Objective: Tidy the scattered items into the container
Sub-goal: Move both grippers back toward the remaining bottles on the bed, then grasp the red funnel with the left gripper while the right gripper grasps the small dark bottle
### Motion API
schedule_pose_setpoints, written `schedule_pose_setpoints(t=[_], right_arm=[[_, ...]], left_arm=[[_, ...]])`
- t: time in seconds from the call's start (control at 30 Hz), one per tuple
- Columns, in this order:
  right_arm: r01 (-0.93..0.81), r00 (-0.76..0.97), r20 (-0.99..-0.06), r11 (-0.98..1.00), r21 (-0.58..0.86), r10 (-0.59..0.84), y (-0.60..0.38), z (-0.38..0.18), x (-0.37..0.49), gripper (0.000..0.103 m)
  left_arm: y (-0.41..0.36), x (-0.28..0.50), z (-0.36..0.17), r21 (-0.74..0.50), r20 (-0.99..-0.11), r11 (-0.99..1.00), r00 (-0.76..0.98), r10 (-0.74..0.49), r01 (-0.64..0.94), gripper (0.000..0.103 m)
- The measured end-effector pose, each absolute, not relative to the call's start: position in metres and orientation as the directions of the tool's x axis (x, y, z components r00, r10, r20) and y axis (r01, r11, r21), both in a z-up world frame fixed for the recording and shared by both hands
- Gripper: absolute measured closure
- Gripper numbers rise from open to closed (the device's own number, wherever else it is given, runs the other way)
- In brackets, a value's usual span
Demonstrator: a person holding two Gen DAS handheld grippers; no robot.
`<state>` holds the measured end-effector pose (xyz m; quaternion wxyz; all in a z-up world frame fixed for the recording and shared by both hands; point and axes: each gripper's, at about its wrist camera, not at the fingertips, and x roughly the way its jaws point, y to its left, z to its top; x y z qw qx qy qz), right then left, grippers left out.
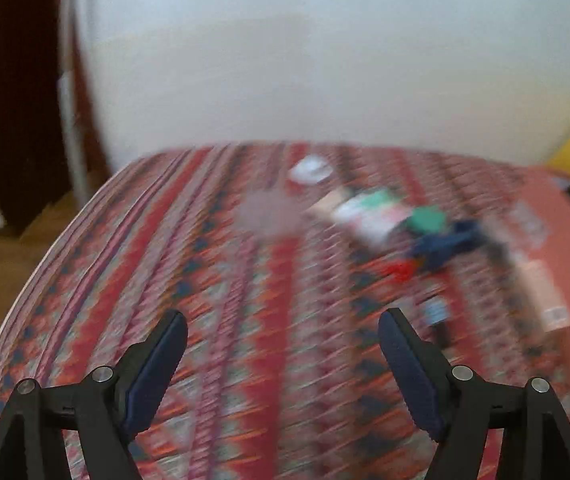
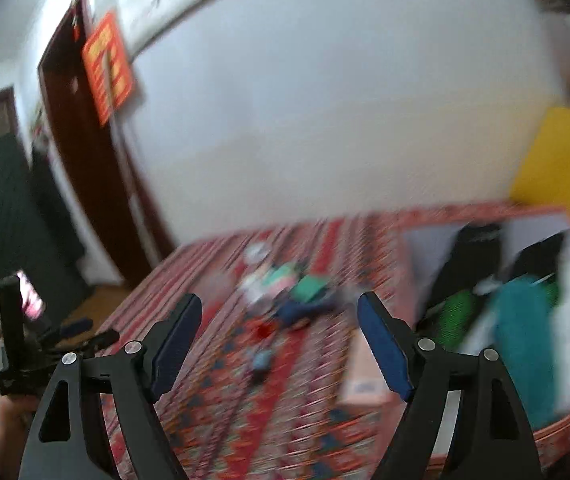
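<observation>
Both claws hang released and empty: the left gripper [image 1: 283,332] and right gripper [image 2: 279,318] above the patterned red cloth [image 1: 213,280]. Blur smears the scattered items [image 1: 397,228] mid-table; one may be a green-and-white packet. The salmon container [image 2: 365,364] stands right of them, beneath a white wall [image 2: 325,100].

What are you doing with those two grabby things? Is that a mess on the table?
Someone is tidying up. They hold a left tool and a right tool, both open and holding nothing yet. A few small items lie scattered on the patterned tablecloth, too blurred to name. To the right stands an orange box that already has some green and teal things inside. Neither tool touches anything.
</observation>
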<state>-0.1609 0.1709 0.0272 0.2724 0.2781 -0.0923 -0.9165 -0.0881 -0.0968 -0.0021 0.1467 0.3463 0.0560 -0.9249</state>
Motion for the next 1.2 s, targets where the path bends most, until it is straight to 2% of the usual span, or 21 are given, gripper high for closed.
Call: schedule_pose_setpoints(t=[0.1, 0.23, 0.43, 0.57, 0.63, 0.67, 0.7, 0.97, 1.13, 1.17, 1.2], right_arm=[[0.432, -0.613, -0.572, -0.837, 0.335, -0.545, 0.121, -0.009, -0.176, 0.02], [0.383, -0.507, -0.688, -0.851, 0.36, -0.519, 0.08, -0.059, -0.199, 0.02], [0.337, -0.456, -0.759, -0.879, 0.337, -0.465, 0.068, -0.116, -0.241, 0.023], [0.328, -0.42, -0.796, -0.891, 0.315, -0.436, 0.046, -0.145, -0.262, 0.031], [0.34, -0.423, -0.808, -0.899, 0.278, -0.409, 0.038, -0.154, -0.268, 0.041], [0.35, -0.436, -0.811, -0.904, 0.246, -0.389, 0.035, -0.156, -0.269, 0.056], [0.359, -0.449, -0.813, -0.908, 0.215, -0.371, 0.032, -0.158, -0.271, 0.077], [0.362, -0.47, -0.816, -0.917, 0.168, -0.336, 0.062, -0.136, -0.26, 0.077], [0.32, -0.445, -0.824, -0.921, 0.219, -0.351, 0.094, -0.132, -0.26, 0.077], [0.317, -0.44, -0.825, -0.921, 0.227, -0.355, 0.096, -0.133, -0.261, 0.077], [0.314, -0.434, -0.826, -0.92, 0.235, -0.359, 0.098, -0.133, -0.263, 0.077]], left_arm=[[-0.122, -0.093, -0.02, -0.034, -0.68, -0.946, -0.701, -0.215, 0.323, 0.021], [-0.128, -0.125, -0.045, -0.111, -0.712, -0.958, -0.694, -0.109, 0.264, 0.021], [-0.113, -0.159, -0.057, -0.203, -0.72, -0.962, -0.694, 0.02, 0.183, 0.021], [-0.108, -0.173, -0.061, -0.208, -0.726, -0.964, -0.686, 0.039, 0.165, 0.021], [-0.104, -0.182, -0.064, -0.204, -0.728, -0.967, -0.684, 0.044, 0.155, 0.021], [-0.102, -0.186, -0.065, -0.202, -0.729, -0.968, -0.683, 0.046, 0.15, 0.021], [-0.101, -0.189, -0.066, -0.204, -0.729, -0.969, -0.682, 0.053, 0.143, 0.021], [-0.038, -0.254, -0.1, -0.197, -0.771, -0.979, -0.626, 0.12, 0.055, 0.021], [-0.017, -0.304, -0.118, -0.205, -0.778, -0.978, -0.611, 0.145, 0.029, 0.021], [-0.018, -0.311, -0.123, -0.195, -0.785, -0.98, -0.605, 0.132, 0.039, 0.022], [-0.018, -0.317, -0.128, -0.182, -0.787, -0.982, -0.606, 0.115, 0.05, 0.027]])
